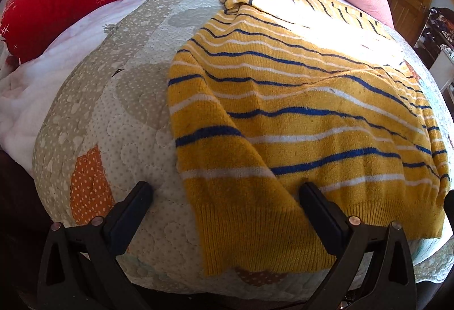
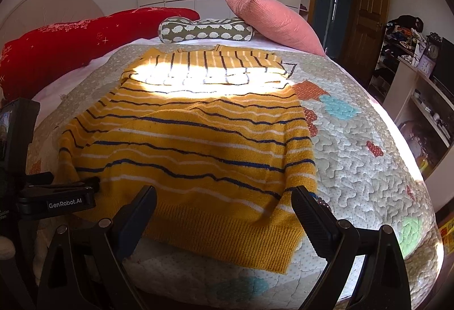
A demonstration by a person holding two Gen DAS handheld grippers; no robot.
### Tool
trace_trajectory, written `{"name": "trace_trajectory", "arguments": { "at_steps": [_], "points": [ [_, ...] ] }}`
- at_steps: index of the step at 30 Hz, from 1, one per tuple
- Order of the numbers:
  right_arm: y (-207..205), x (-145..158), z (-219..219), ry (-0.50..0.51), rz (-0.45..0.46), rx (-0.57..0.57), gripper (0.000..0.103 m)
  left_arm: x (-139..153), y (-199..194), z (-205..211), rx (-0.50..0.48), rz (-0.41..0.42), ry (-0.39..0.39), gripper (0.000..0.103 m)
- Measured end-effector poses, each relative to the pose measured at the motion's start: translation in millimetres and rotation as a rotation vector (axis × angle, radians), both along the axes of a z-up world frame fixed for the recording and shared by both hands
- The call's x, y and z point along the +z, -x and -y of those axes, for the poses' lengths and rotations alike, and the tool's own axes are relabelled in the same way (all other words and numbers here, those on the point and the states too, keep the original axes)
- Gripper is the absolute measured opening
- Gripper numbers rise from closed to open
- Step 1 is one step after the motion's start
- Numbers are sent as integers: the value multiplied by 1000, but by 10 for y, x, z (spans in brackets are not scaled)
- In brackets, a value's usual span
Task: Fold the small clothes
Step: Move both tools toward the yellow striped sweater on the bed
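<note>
A yellow sweater [image 2: 187, 145] with blue and white stripes lies spread flat on a quilted bedspread [image 2: 360, 145], hem nearest the cameras, sleeves folded in across the body. A band of sunlight crosses its chest.

Beyond the sweater, at twelve o'clock in the right wrist view, a green bolster printed with white sheep [image 2: 205, 30] lies across the head of the bed. A pink cushion [image 2: 276, 22] leans at one o'clock, and a long red pillow [image 2: 85, 39] runs off to ten o'clock. Open shelves [image 2: 420, 100] crowded with small items, too blurred to name, stand at three o'clock.

The left gripper [image 1: 225, 192] hovers at the hem with its jaws spread wide, a folded sleeve cuff between them, gripping nothing. The right gripper [image 2: 224, 196] likewise sits wide apart over the ribbed hem, empty. Nothing lies on top of the sweater.
</note>
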State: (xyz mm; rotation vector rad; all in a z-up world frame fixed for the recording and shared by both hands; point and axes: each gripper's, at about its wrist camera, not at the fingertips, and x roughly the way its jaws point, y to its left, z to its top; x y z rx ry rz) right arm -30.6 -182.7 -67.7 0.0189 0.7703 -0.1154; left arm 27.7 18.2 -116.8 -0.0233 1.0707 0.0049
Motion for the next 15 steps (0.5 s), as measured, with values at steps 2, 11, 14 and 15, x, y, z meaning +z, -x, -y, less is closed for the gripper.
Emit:
{"name": "trace_trajectory", "arguments": {
  "at_steps": [2, 11, 14, 15],
  "points": [
    [7, 1, 42, -13, 5, -16, 98, 14, 0, 8, -16, -4, -12, 103],
    [-96, 133, 405, -67, 66, -44, 98, 469, 225, -123, -34, 100, 105, 96],
    [-294, 243, 671, -123, 70, -38, 95, 726, 281, -164, -55, 173, 93, 96],
    [-398, 288, 770, -158, 62, -30, 85, 794, 283, -179, -57, 190, 96, 96]
  ]
}}
